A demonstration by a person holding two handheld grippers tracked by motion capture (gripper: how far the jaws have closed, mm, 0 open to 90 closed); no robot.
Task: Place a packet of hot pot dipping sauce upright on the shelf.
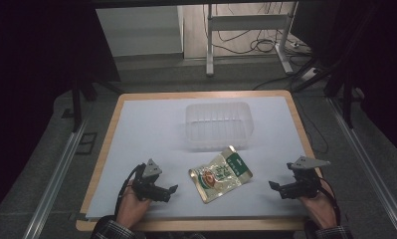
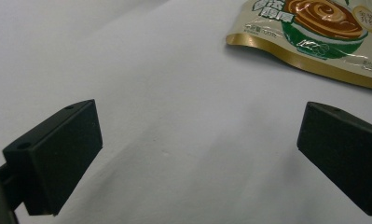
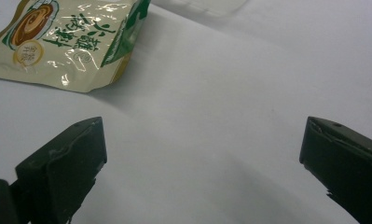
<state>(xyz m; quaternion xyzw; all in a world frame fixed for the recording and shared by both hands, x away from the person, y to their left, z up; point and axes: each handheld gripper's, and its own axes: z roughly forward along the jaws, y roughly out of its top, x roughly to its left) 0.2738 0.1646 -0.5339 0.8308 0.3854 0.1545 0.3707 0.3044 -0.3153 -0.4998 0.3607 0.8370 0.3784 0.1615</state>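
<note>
The snack pouch (image 1: 220,177) is glossy printed foil or plastic film, creased and catching glare. The tub (image 1: 219,124) is clear, ribbed plastic. A matt white sheet (image 1: 151,134) covers the desk (image 1: 108,134), whose rim looks like pale wood. Each tool's jaws are matt black plastic, the right pair scuffed at the edges.

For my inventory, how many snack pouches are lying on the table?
1. The snack pouch lies flat on the white sheet, just in front of the clear plastic container, between the two grippers. None seems hidden.
</note>
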